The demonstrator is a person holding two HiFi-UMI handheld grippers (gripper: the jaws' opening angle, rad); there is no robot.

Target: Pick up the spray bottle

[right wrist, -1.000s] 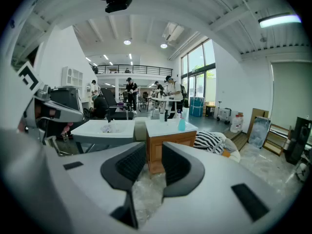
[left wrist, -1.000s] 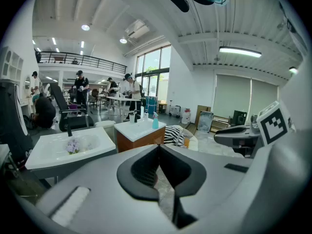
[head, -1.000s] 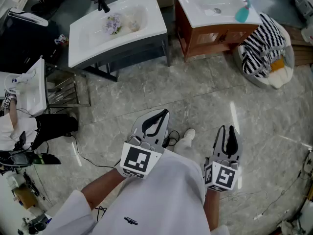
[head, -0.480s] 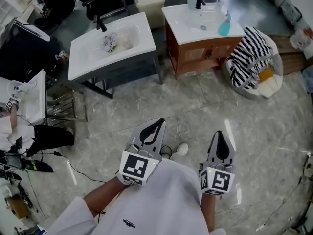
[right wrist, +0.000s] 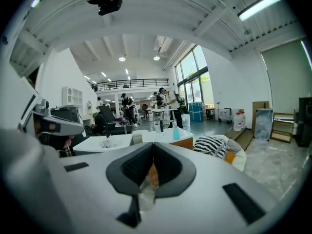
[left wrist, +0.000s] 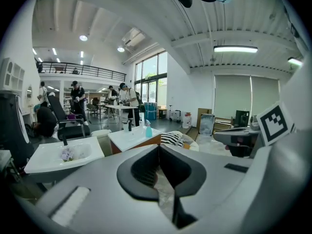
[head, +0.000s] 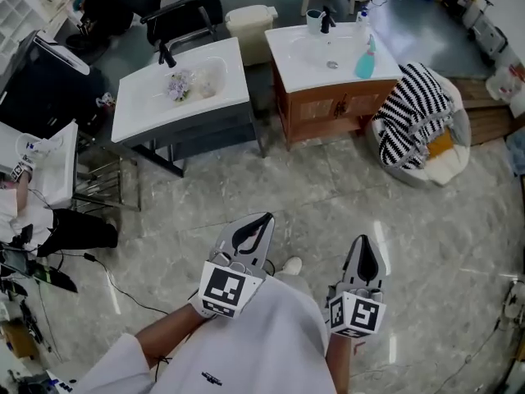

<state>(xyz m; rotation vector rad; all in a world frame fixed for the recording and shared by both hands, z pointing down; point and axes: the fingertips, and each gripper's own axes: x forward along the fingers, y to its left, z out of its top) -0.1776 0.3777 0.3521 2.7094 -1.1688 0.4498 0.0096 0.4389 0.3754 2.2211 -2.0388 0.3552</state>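
Observation:
The spray bottle (head: 365,59) is teal and stands upright on the white top of the wooden vanity (head: 331,107), right of its basin. It shows small and far off in the left gripper view (left wrist: 148,129) and in the right gripper view (right wrist: 176,132). My left gripper (head: 264,217) and right gripper (head: 362,240) are held side by side over the marble floor, well short of the vanity, pointing toward it. Both are shut with nothing between the jaws: the left tips (left wrist: 158,147) and right tips (right wrist: 153,144) meet.
A white basin on a grey stand (head: 148,117), with a small bunch of flowers in it, is left of the vanity. A black-and-white striped cloth (head: 413,109) lies in a pale basket to its right. A bin (head: 251,21) stands behind. Cables (head: 98,265) trail at left. People stand farther back.
Both grippers have been carried forward across the floor toward the sinks, and more of the room beyond the vanity has come into view. The bottle has not moved.

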